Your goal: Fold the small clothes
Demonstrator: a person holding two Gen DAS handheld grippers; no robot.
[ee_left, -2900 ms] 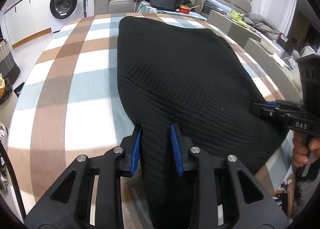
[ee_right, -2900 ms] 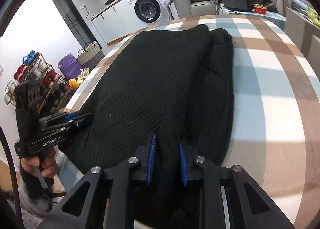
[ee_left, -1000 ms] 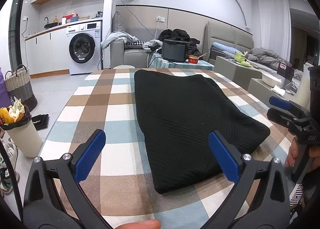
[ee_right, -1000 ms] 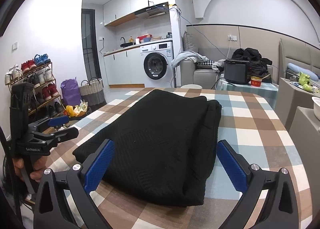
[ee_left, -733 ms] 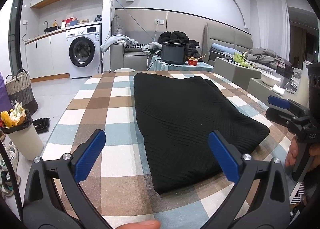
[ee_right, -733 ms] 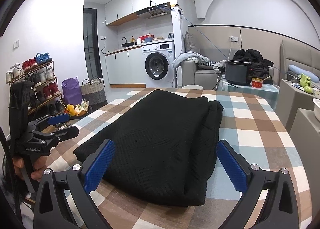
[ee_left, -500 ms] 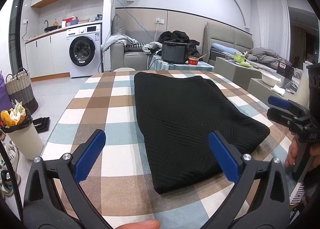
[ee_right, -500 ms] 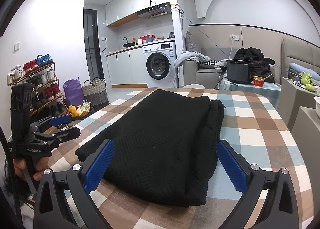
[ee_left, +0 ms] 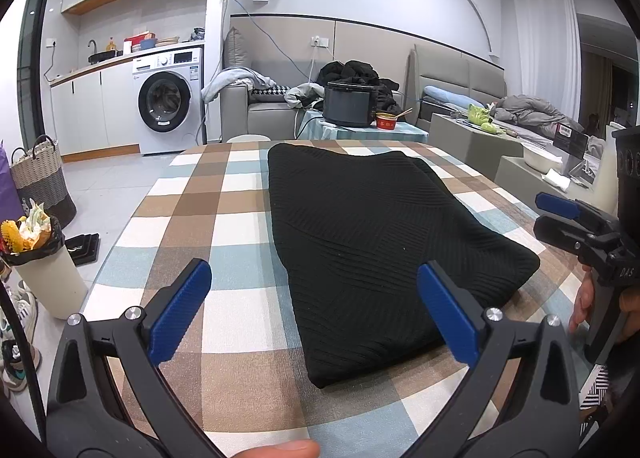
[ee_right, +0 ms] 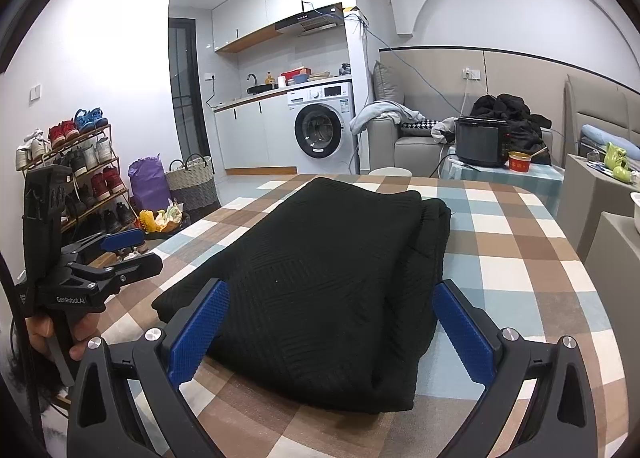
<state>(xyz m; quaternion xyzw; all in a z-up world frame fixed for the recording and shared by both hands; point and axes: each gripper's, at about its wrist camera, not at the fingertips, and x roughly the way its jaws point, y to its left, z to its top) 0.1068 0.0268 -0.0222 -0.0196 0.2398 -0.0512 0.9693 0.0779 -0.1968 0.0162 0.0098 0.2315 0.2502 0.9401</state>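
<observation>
A black knitted garment (ee_left: pixel 368 226) lies folded lengthwise into a long strip on the checked tablecloth (ee_left: pixel 224 194); the right wrist view shows the same garment (ee_right: pixel 320 278) with its doubled edge on the right. My left gripper (ee_left: pixel 314 298) hovers open above the near end of the cloth, nothing between its blue pads. My right gripper (ee_right: pixel 330 322) is also wide open, held just short of the garment's near edge. Each view shows the other gripper off to the side: the right one (ee_left: pixel 560 218) at the table's right edge, the left one (ee_right: pixel 128 250) at its left edge, each held by a hand.
A bin (ee_left: pixel 40 270) and woven basket (ee_left: pixel 38 178) stand on the floor to the left. A shoe rack (ee_right: pixel 76 178) lines the left wall. Beyond the table are a washing machine (ee_left: pixel 170 102), a sofa with clothes, and a side table holding a black appliance (ee_left: pixel 348 104).
Both grippers have let go of the garment, opened wide and pulled back and up from the table. Over the last second nothing has visibly moved.
</observation>
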